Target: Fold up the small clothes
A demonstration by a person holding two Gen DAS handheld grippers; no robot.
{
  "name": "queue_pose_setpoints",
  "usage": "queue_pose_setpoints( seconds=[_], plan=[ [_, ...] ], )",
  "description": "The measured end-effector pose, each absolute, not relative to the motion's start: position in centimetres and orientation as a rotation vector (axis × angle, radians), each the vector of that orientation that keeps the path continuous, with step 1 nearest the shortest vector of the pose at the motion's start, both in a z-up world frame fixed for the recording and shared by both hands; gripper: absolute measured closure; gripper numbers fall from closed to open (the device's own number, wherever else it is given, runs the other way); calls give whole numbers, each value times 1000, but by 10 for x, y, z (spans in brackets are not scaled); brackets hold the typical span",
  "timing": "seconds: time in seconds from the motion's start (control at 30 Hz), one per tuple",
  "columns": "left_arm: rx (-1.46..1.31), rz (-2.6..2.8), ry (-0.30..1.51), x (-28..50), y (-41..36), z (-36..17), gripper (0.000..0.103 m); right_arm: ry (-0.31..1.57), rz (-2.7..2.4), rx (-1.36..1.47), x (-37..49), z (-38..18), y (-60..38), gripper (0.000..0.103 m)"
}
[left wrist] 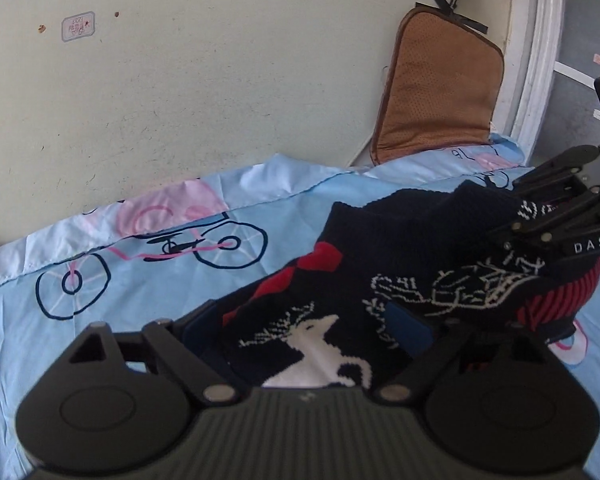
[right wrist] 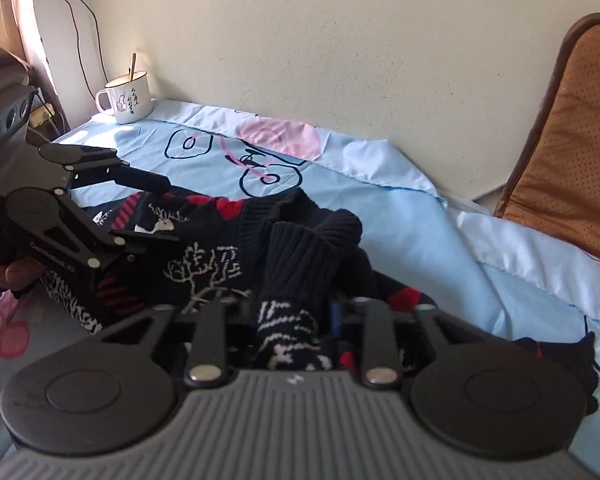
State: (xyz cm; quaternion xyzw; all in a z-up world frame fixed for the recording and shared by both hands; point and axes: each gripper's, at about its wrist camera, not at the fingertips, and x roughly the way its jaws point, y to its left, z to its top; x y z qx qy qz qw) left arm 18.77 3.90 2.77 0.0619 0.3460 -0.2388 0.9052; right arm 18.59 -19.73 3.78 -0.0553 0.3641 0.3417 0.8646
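Observation:
A navy knitted sweater (left wrist: 400, 232) with white deer and red patches lies crumpled on a light blue cartoon bedsheet (left wrist: 40, 340). My left gripper (left wrist: 304, 314) is open wide, its fingers astride the deer-patterned part. In the right wrist view the left gripper (right wrist: 168, 210) comes in from the left over the sweater (right wrist: 220, 264), one finger above the cloth and one lower. My right gripper (right wrist: 294, 308) is shut on a ribbed sleeve that rises between its fingers. It also shows at the right edge of the left wrist view as the right gripper (left wrist: 520, 204).
A brown cushion (left wrist: 440, 92) leans on the wall at the bed's far corner, beside a white window frame (left wrist: 540, 60). A white mug (right wrist: 126, 98) with a stick in it stands on the sheet (right wrist: 420, 240) near a hanging cable. A hand (right wrist: 8, 276) grips the left tool.

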Motion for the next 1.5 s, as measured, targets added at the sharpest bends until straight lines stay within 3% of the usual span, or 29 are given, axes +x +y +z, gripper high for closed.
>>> queue_pose_setpoints(
  seconds=[0.1,0.2,0.37,0.4,0.47,0.5,0.53,0.6,0.7,0.8,0.97,1.03,1.13,1.27,1.37,1.43,1.47,1.5],
  plan=[
    [165,-501,683,177,35,33,0,564,836,-102,145,67,-205,86],
    [159,-536,642,168,34,41,0,380,995,-118,83,98,-216,86],
    [174,-688,574,132,28,52,0,404,1034,-220,21,99,-223,87],
    [188,-721,562,125,26,52,5,416,1029,-220,15,97,-225,87],
    [255,-788,524,102,17,51,32,438,991,-194,6,92,-229,87],
    [283,-808,521,95,13,50,58,444,973,-169,4,90,-232,87],
    [329,-815,519,83,5,47,74,452,957,-141,3,86,-233,87],
    [396,-817,507,65,-4,42,86,471,927,-110,0,78,-232,87],
    [430,-825,489,37,-4,34,87,581,939,-72,-5,56,-232,82],
    [446,-808,510,8,-1,26,87,658,935,-83,-7,45,-238,72],
    [500,-776,497,-26,7,25,74,559,836,18,7,81,-265,62],
    [530,-755,469,-31,8,29,54,547,773,-8,23,91,-257,58],
    [600,-719,417,-33,9,30,44,583,703,-115,52,90,-227,58],
    [698,-706,386,-33,-1,22,40,693,554,-161,93,69,-193,57],
    [783,-716,338,-38,-10,15,32,771,406,-171,113,48,-183,41],
    [825,-747,326,-40,-13,12,14,831,376,-133,125,36,-187,47],
    [839,-757,320,-38,-14,11,14,839,352,-122,125,35,-193,73],
    [848,-758,318,-37,-15,11,14,837,354,-94,124,37,-200,91]
  ],
)
